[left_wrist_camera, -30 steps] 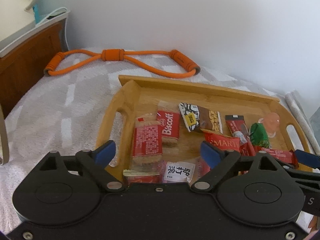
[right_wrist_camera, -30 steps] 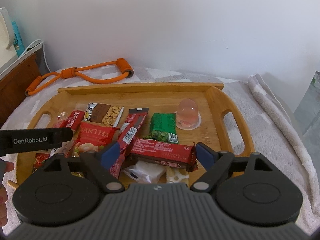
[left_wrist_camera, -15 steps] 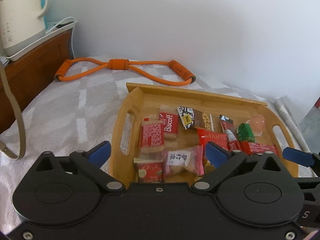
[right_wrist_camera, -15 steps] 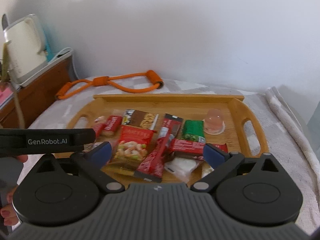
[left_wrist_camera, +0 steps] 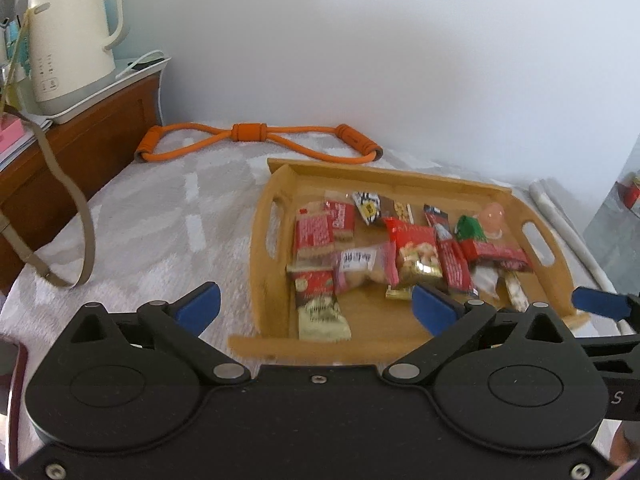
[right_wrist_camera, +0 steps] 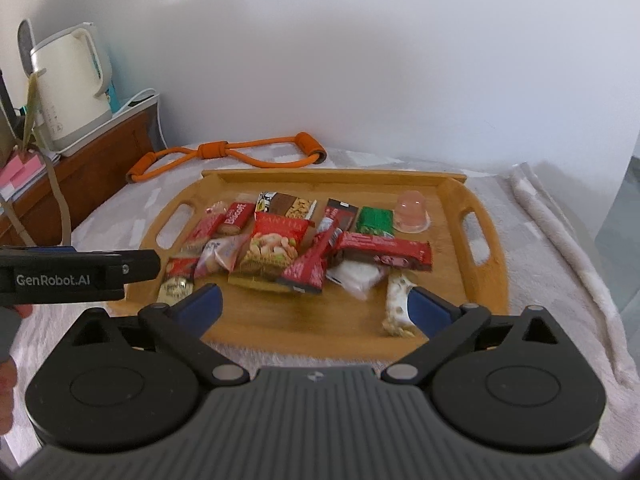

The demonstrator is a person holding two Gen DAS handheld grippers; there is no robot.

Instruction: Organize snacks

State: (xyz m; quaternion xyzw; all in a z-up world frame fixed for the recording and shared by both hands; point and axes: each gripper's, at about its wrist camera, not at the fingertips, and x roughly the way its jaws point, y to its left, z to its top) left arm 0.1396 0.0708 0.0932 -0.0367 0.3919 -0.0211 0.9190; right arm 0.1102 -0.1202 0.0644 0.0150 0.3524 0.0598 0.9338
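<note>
White wall backs a bed spread with a grey blanket (right_wrist_camera: 552, 264), where the wooden tray (right_wrist_camera: 486, 280) holds scattered snacks (right_wrist_camera: 276, 250). Both the left gripper (left_wrist_camera: 316, 306) and right gripper (right_wrist_camera: 314, 306) hang empty, fingers spread wide after just opening; the snacks lie ahead and below, nearer the right.

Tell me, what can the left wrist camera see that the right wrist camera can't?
Only the left wrist view shows the dark red thing at its bottom left edge, and the red item reflected at the far right. Only the right wrist view shows the GenRobot.AI label on the left gripper's side. Both show the wooden tray of snacks, the orange exercise band, the white kettle and the pink jelly cup.
</note>
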